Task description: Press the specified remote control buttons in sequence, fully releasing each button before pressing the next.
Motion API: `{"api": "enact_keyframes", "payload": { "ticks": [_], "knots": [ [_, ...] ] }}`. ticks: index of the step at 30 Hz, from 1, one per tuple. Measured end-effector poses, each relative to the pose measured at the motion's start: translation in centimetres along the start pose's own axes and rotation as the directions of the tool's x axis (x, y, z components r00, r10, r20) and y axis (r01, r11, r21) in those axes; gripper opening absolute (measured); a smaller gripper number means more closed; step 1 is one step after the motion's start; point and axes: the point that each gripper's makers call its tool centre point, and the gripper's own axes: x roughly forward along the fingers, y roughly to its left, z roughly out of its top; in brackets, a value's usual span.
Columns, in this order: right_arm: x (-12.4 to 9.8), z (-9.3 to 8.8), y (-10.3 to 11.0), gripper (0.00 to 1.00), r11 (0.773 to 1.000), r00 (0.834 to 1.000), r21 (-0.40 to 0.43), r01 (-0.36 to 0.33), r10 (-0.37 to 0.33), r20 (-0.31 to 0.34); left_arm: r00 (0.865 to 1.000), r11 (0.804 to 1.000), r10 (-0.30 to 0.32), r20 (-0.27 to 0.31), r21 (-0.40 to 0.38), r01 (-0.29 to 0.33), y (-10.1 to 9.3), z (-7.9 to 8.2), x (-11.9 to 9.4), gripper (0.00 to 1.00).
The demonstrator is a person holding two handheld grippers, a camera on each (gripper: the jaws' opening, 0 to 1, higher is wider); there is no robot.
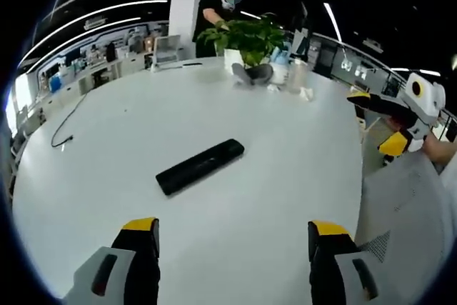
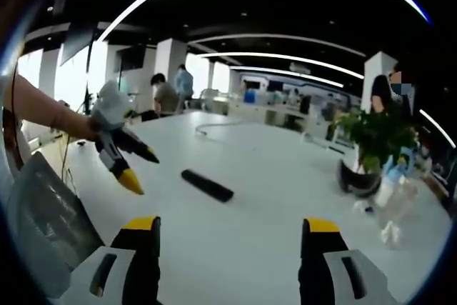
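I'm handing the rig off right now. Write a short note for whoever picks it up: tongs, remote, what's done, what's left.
Left tongs: open, empty, above the white table, short of the remote.
Right tongs: open, empty, also above the table and off the remote.
Remote: black, lying flat mid-table, nothing touching it. Potted plant and clutter sit at the far edge.
Done: no press can be seen.
Left: bring tongs onto the remote, press each button in order, release fully between presses.
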Motion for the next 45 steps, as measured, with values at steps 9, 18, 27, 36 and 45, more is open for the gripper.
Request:
{"api": "enact_keyframes", "payload": {
  "ticks": [9, 18, 27, 36, 45],
  "knots": [
    [0.0, 0.0, 0.0, 0.79, 1.000, 1.000, 0.000, 0.001, -0.001, -0.001, 1.000, 1.000, -0.001, -0.001, 0.022, 0.001, 0.5, 1.1, 0.6, 0.89],
    [0.0, -0.1, 0.1, 0.79, 1.000, 1.000, -0.004, -0.002, 0.002, -0.005, 1.000, 0.998, -0.002, -0.013, 0.058, 0.002, 1.2, 1.3, 0.9, 0.89],
    [0.0, -0.1, 0.1, 0.79, 1.000, 1.000, -0.007, -0.002, 0.002, -0.007, 0.999, 0.995, 0.002, -0.035, 0.096, 0.002, 1.4, 1.0, 1.3, 0.89],
    [0.1, -0.2, 0.1, 0.79, 1.000, 1.000, -0.007, -0.005, 0.005, -0.011, 0.999, 0.996, -0.006, -0.044, 0.094, 0.010, 1.8, 1.2, 2.0, 0.89],
    [0.1, -0.3, 0.2, 0.79, 1.000, 1.000, -0.010, -0.005, 0.005, -0.015, 0.999, 0.999, -0.011, -0.030, 0.046, 0.012, 2.3, 1.9, 2.7, 0.88]
  ]
}}
